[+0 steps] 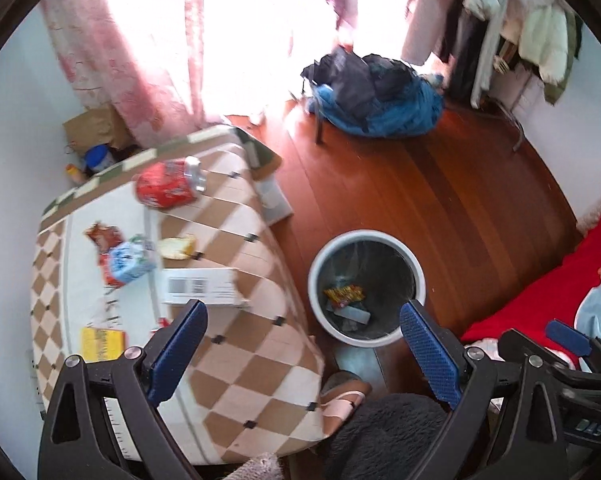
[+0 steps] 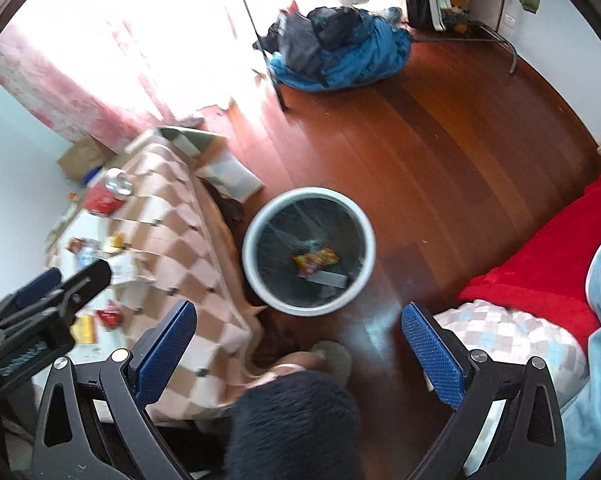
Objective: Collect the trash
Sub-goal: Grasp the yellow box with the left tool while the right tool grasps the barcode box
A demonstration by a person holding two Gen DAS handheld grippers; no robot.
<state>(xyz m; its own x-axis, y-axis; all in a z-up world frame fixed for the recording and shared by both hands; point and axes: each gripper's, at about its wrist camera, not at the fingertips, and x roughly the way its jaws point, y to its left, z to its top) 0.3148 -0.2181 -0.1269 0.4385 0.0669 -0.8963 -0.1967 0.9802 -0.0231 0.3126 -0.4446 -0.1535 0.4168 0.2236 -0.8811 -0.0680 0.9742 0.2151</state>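
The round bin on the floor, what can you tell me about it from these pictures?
The bin is round, with a pale grey-white rim and a dark liner inside. It stands upright on the reddish wooden floor, right beside the checked cloth that hangs from the table. It is mostly empty: a yellow-red snack wrapper and a few flat scraps lie at the bottom. Neither gripper touches it.

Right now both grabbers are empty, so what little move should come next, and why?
Probably swing the left gripper left and down toward the white box on the checkered table. Its jaws are wide open and empty, the box is the nearest litter to them, and the trash bin sits close beside the table, already holding a yellow wrapper.
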